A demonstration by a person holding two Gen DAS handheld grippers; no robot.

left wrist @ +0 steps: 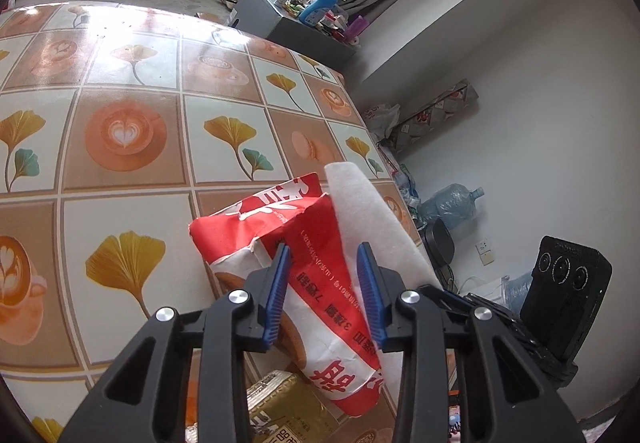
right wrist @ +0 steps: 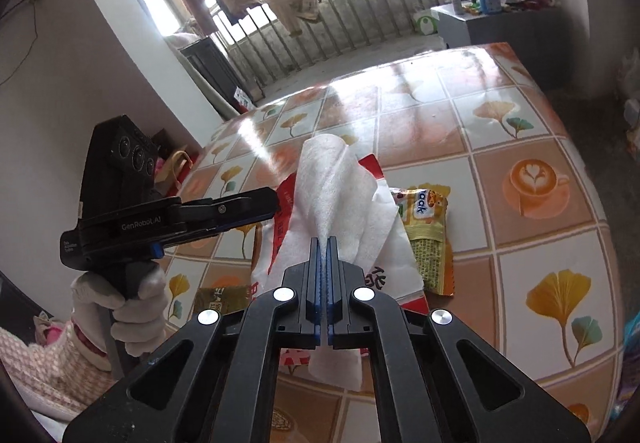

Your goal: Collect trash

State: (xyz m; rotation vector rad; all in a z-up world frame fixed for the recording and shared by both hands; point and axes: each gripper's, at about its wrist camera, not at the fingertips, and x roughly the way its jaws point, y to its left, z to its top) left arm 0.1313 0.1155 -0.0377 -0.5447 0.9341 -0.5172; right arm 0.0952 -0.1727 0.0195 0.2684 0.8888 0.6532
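Observation:
A red and white snack wrapper point(left wrist: 320, 255) stands crumpled on the patterned tablecloth point(left wrist: 132, 147), and the blue pads of my left gripper point(left wrist: 324, 275) press on its fold from both sides. Just right of it rises a white tissue point(left wrist: 360, 203). In the right wrist view my right gripper point(right wrist: 324, 243) is shut on that white tissue point(right wrist: 332, 179), which stands up over the red wrapper point(right wrist: 280, 235). My left gripper point(right wrist: 274, 207), held by a white-gloved hand point(right wrist: 132, 307), reaches the wrapper from the left. A yellow snack packet point(right wrist: 428, 235) and a gold packet point(right wrist: 220, 299) lie flat beside the pile.
The table's right edge point(left wrist: 376, 139) drops to a floor with a water jug point(left wrist: 452, 203) and a rolled mat point(left wrist: 436, 115). A grey cabinet point(right wrist: 496, 27) crowded with bottles stands beyond the table, before a railed balcony point(right wrist: 344, 11) hung with clothes.

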